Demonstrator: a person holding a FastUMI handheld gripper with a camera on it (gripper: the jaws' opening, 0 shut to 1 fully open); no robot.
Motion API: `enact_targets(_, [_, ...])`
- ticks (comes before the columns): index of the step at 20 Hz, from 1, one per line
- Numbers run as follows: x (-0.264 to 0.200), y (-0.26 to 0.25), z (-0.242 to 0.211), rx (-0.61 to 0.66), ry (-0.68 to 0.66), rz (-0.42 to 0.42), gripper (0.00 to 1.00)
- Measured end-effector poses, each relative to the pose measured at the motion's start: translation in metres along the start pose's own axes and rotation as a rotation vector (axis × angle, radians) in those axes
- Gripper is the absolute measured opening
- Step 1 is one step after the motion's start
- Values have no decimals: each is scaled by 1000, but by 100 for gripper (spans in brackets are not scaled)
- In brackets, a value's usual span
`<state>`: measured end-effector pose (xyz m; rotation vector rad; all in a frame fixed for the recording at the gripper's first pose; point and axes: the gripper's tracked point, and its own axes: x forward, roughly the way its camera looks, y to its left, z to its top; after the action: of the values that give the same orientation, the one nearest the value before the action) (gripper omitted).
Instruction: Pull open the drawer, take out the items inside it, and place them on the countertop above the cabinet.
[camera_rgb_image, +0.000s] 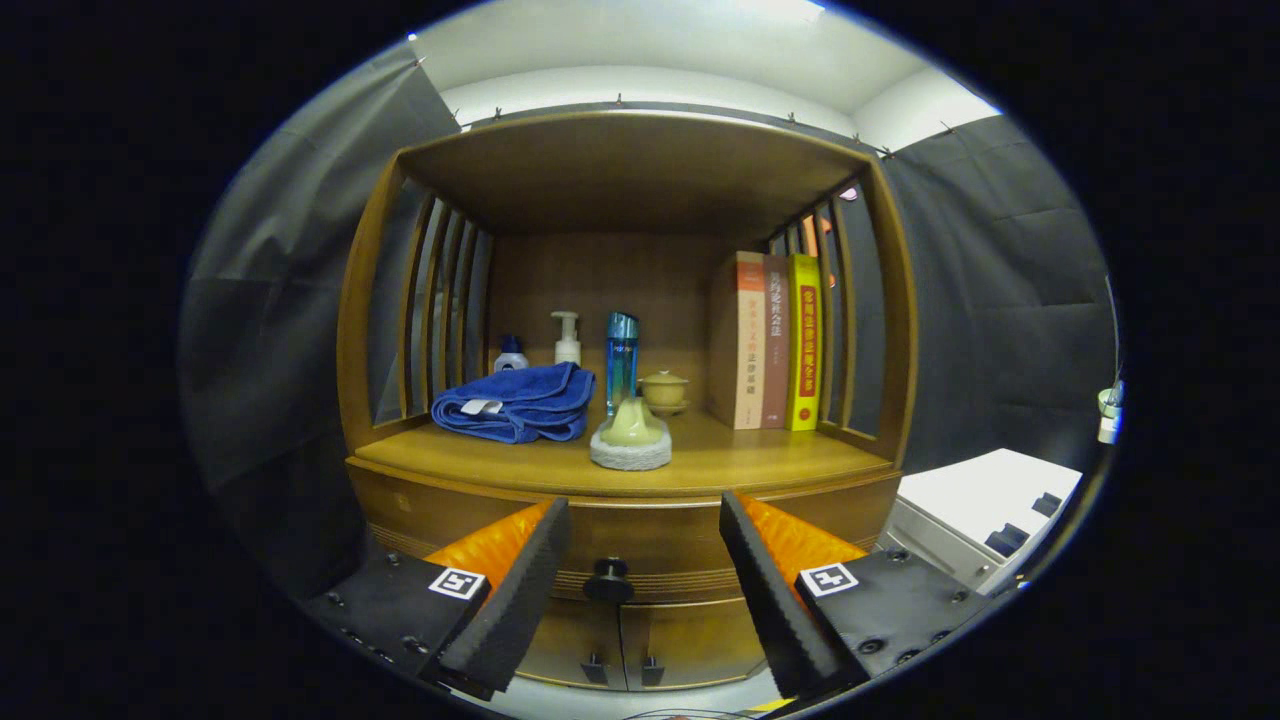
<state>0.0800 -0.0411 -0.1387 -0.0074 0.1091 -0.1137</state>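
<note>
A wooden cabinet stands ahead, with its drawer (640, 545) closed under the countertop (760, 460). The drawer's dark round knob (608, 580) sits between my fingers, slightly further off than their tips. My gripper (645, 525) is open, with nothing between the fingers. On the countertop lie a folded blue towel (515, 402) and a pale green lidded piece on a grey coaster (631, 435). Whatever is inside the drawer is hidden.
At the back of the shelf stand a small white-and-blue bottle (510, 353), a pump bottle (567, 338), a blue bottle (621, 355) and a lidded cup (663, 391). Three books (772, 342) stand upright at the right. Two cupboard doors (625, 640) lie below the drawer. A white unit (985, 510) stands beside the cabinet.
</note>
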Motion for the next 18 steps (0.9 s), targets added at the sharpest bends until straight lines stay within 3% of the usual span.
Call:
enact_targets(7, [-74,-21,76,-25,-79,13,98])
enact_targets(12, [-97,-19,88,-25,-77,25,98])
enact_targets(18, [-93,-4,89,-18,-88,44,98])
